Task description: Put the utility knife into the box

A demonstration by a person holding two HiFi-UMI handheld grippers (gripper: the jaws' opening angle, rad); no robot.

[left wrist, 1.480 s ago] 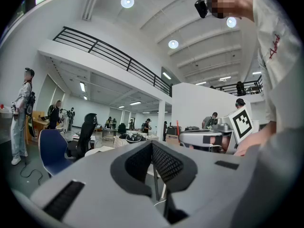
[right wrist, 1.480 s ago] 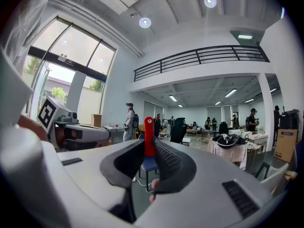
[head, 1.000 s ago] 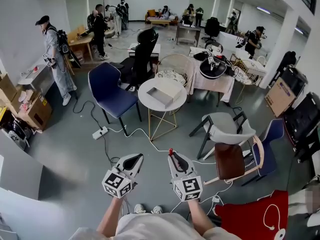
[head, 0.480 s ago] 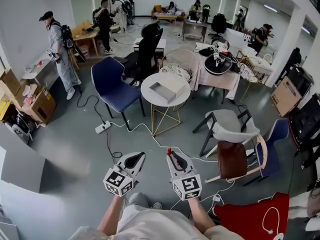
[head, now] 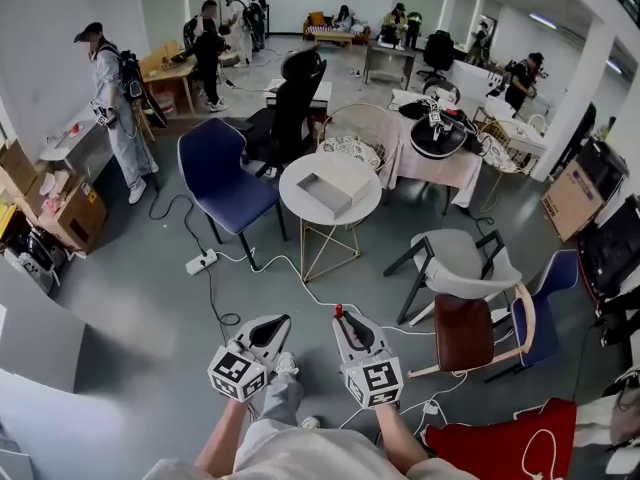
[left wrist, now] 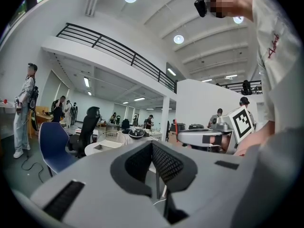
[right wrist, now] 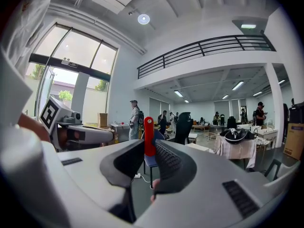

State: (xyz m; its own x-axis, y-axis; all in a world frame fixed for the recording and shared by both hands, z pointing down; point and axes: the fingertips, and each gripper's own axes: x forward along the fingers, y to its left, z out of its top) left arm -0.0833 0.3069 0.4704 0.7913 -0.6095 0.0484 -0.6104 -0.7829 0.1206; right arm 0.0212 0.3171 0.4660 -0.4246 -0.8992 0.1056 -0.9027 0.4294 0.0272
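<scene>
A red utility knife (right wrist: 149, 136) stands upright between the pads of my right gripper (right wrist: 148, 148), which is shut on it; its red tip (head: 339, 311) pokes out past the jaws in the head view. That gripper (head: 345, 322) hangs low in the middle, over the grey floor. My left gripper (head: 278, 323) is beside it, shut with nothing in it; its pads meet (left wrist: 153, 151). The open pale box (head: 335, 188) lies on a round white table (head: 300, 211), well ahead of both grippers.
A blue chair (head: 222, 183) stands left of the table; a white chair (head: 455, 258) and a brown one (head: 465, 323) stand to the right. A power strip (head: 200, 262) and white cables cross the floor between me and the table. Several people stand at the back.
The person has stepped forward; a leg now shows below the grippers. Both grippers sit slightly lower in the head view, with the knife still held.
</scene>
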